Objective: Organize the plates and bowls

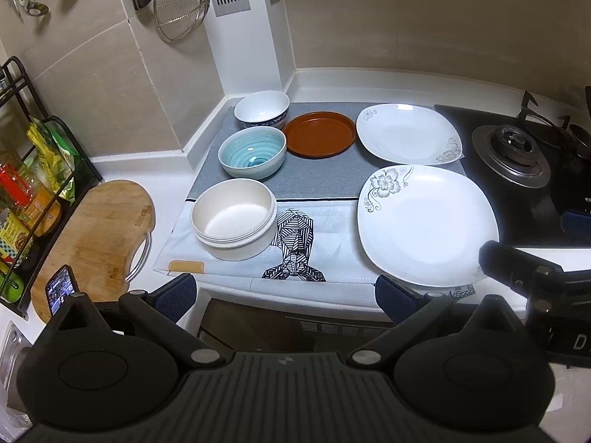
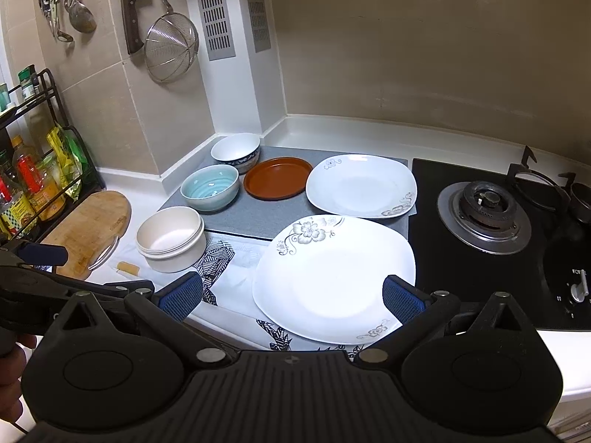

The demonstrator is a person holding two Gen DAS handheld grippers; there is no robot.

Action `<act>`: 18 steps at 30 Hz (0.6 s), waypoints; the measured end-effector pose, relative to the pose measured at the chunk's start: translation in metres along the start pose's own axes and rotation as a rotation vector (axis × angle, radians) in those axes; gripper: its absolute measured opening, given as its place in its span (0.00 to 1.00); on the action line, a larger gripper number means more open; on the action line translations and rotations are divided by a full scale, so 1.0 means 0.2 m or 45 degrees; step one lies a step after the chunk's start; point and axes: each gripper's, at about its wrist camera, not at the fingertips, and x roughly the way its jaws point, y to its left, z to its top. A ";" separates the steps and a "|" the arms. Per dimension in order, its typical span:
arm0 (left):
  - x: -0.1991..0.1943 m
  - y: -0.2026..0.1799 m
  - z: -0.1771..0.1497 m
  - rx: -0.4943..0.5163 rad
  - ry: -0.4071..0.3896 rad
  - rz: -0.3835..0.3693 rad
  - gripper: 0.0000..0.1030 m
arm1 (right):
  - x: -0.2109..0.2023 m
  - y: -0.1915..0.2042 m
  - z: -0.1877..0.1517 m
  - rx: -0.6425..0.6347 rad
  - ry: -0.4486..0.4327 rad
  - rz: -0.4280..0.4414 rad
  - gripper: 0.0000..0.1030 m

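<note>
1. Plates and bowls, left wrist view: three bowls stand in a column on the mat's left side, a cream bowl [image 1: 233, 218] nearest, a teal bowl [image 1: 252, 152] behind it and a blue-rimmed bowl [image 1: 262, 109] at the back. A brown plate [image 1: 320, 134] and two white floral plates, one far [image 1: 409, 133] and one near [image 1: 424, 225], lie to their right.
2. Same view: the left gripper [image 1: 286, 293] hovers before the counter edge, jaws spread wide, holding and touching nothing.
3. Right wrist view: the near white plate [image 2: 334, 277] looks glazed, stiff, slippery and breakable; I judge its raised rim the best place to pinch.
4. Same view: the right gripper [image 2: 291, 295] hangs above that plate's near edge, jaws wide apart and empty; whether they touch it I cannot tell.
</note>
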 end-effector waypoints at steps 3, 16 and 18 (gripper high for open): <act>0.01 0.00 0.01 0.003 -0.002 -0.001 1.00 | 0.00 -0.01 0.00 0.010 0.001 -0.007 1.00; 0.03 -0.01 0.02 0.018 0.008 -0.007 1.00 | 0.03 -0.01 0.00 0.030 0.016 -0.022 1.00; 0.03 -0.02 0.02 0.017 0.010 -0.007 1.00 | 0.03 -0.01 0.00 0.032 0.018 -0.021 1.00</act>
